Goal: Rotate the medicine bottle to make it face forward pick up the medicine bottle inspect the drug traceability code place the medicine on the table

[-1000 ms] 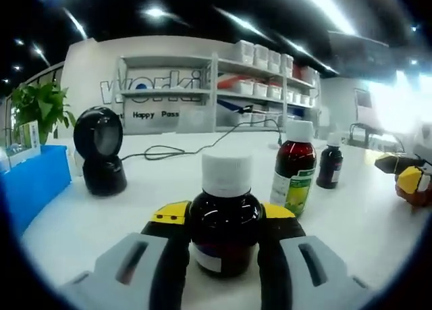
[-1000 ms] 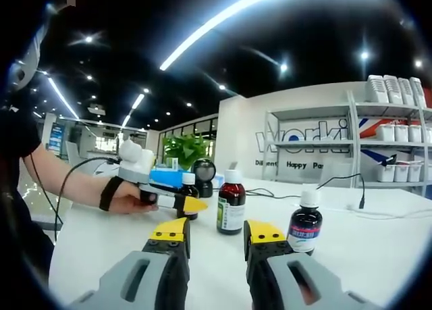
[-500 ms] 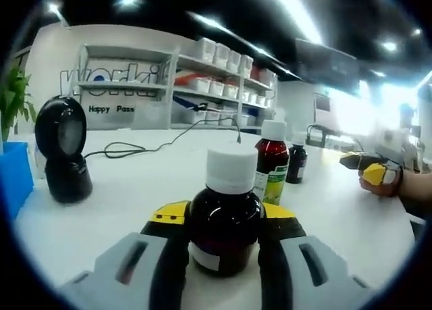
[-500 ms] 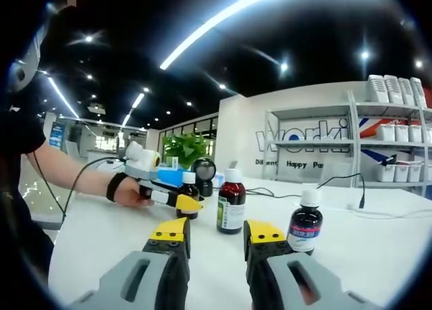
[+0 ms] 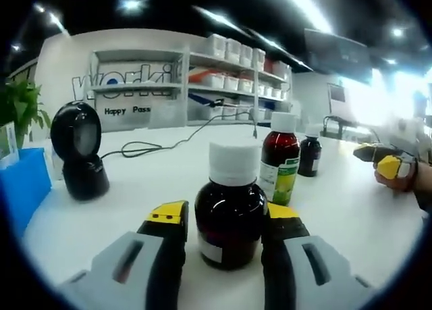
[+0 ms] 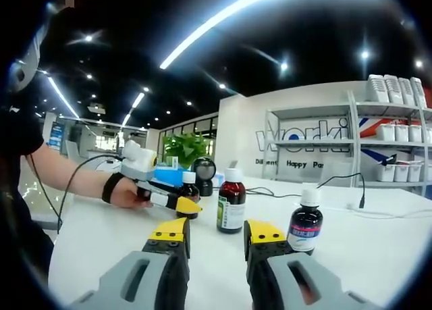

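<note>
1. Medicine bottle [image 5: 231, 215], dark with a white cap, stands on the desk [image 5: 148, 178] between the left gripper [image 5: 225, 223] fingers [image 5: 166, 222]. They bracket its body, but a slim gap shows on the left side, so I cannot tell whether they clamp it.
2. To turn it well, I judge the fingers should press evenly low on the body and keep it upright, twisting until the white label, now peeking at its lower left, faces forward.
3. Beyond the fingertips, to the right, a red-brown bottle [image 5: 279, 160] and a small dark bottle [image 5: 310, 155] stand near; swing clear of them.
4. Left of the fingers sits a black scanner [image 5: 77, 150].
5. Right gripper [image 6: 214, 239] fingers are spread, holding nothing.
</note>
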The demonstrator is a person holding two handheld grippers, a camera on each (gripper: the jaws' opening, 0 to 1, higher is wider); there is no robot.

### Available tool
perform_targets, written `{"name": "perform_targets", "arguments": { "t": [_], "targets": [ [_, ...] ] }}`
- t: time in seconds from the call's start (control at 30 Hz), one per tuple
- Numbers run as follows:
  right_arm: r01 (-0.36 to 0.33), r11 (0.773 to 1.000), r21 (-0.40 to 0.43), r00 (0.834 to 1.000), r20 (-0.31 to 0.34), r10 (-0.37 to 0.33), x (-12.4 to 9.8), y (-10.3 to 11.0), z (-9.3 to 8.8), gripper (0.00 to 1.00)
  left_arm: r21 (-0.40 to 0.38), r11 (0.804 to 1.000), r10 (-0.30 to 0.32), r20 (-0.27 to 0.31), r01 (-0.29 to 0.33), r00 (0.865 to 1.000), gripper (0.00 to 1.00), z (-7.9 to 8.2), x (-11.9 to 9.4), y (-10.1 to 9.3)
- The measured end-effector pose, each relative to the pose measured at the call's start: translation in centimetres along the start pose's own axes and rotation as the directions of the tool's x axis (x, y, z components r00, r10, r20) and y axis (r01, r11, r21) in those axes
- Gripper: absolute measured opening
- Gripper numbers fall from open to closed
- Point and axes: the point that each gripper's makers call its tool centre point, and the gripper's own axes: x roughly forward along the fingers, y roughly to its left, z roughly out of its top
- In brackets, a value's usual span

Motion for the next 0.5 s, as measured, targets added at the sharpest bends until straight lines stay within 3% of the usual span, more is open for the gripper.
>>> {"name": "perform_targets", "arguments": {
  "t": [0.2, 0.33, 0.4, 0.5],
  "targets": [
    [-0.002, 1.000, -0.002, 1.000, 0.000, 0.002, 0.0, -0.1, -0.1, 0.27, 0.064, 0.994, 0.090, 0.008, -0.091, 0.996, 0.40, 0.1, -0.5, 1.0],
    [-0.001, 1.000, -0.001, 1.000, 0.002, 0.001, 0.0, -0.2, -0.1, 0.27, -0.030, 0.990, 0.139, 0.012, -0.139, 0.990, 0.41, 0.4, -1.3, 0.9],
    [-0.001, 1.000, -0.002, 1.000, 0.003, 0.001, 0.0, -0.2, -0.1, 0.27, -0.120, 0.981, 0.152, -0.011, -0.152, 0.988, 0.41, -0.1, -1.6, 0.7],
    [-0.001, 1.000, -0.003, 1.000, 0.003, 0.001, 0.0, -0.1, 0.0, 0.27, -0.148, 0.970, 0.193, -0.023, -0.194, 0.981, 0.41, -0.4, -2.1, 0.7]
  ]
}}
